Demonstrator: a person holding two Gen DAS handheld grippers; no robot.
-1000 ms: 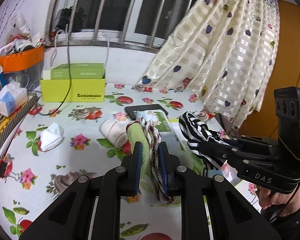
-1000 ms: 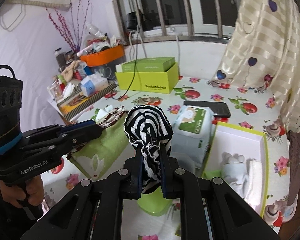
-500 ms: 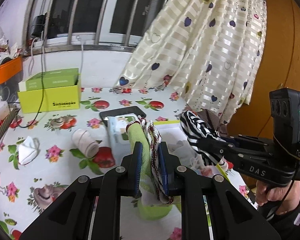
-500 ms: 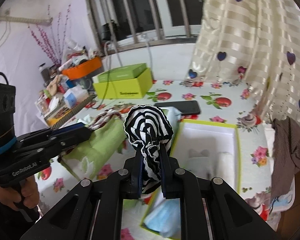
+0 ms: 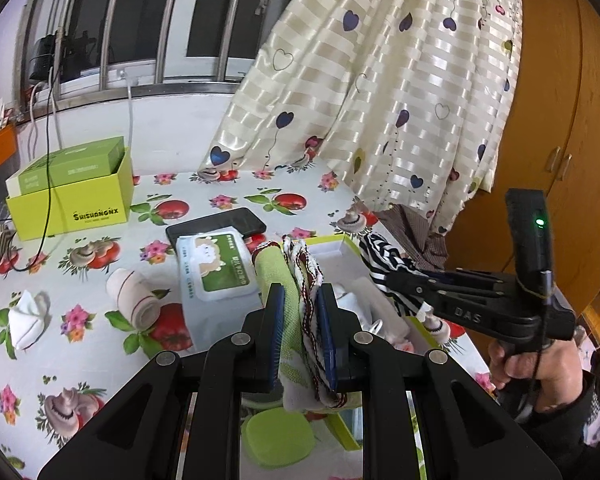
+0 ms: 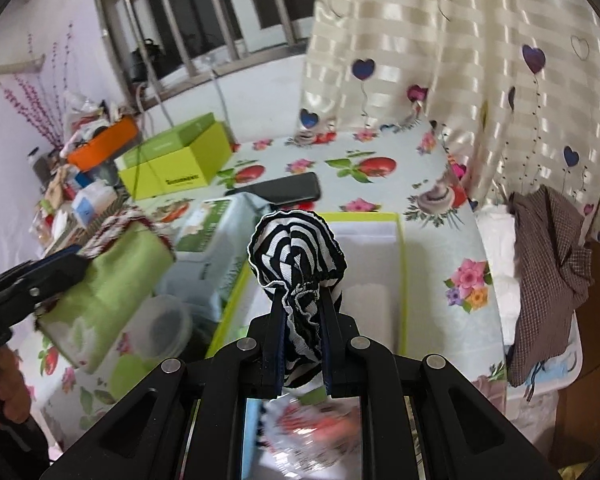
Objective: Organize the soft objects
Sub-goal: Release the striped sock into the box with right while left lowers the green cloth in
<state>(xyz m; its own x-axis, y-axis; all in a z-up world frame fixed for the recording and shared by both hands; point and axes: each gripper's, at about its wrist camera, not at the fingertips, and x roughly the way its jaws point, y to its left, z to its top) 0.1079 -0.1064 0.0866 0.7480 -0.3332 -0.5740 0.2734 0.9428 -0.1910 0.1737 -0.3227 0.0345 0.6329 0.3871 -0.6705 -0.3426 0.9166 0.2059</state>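
Observation:
My left gripper [image 5: 300, 300] is shut on a folded green cloth [image 5: 277, 276] with a white and red woven trim, held above the flowered table. My right gripper [image 6: 300, 300] is shut on a black-and-white striped fabric piece [image 6: 295, 248], hovering over an open lime-edged white box [image 6: 400, 248]. That box [image 5: 332, 242] shows in the left wrist view behind the cloth, with white soft items inside. In the left wrist view the right gripper [image 5: 384, 278] reaches in from the right with the striped fabric [image 5: 380, 256]. In the right wrist view the green cloth [image 6: 111, 280] is at left.
On the table lie a wet-wipes pack [image 5: 215, 268], a black phone [image 5: 235, 222], a rolled bandage [image 5: 133, 298], a white mask [image 5: 27, 318] and a lime box [image 5: 71, 200]. A green lid [image 5: 277, 438] lies below my left gripper. A curtain [image 5: 380, 100] and brown cloth [image 6: 548, 280] hang at right.
Both grippers have swung rightward across the table, each keeping its grip. The lime-edged box has come under the right gripper, and the wipes pack and bandage have slid leftward in view.

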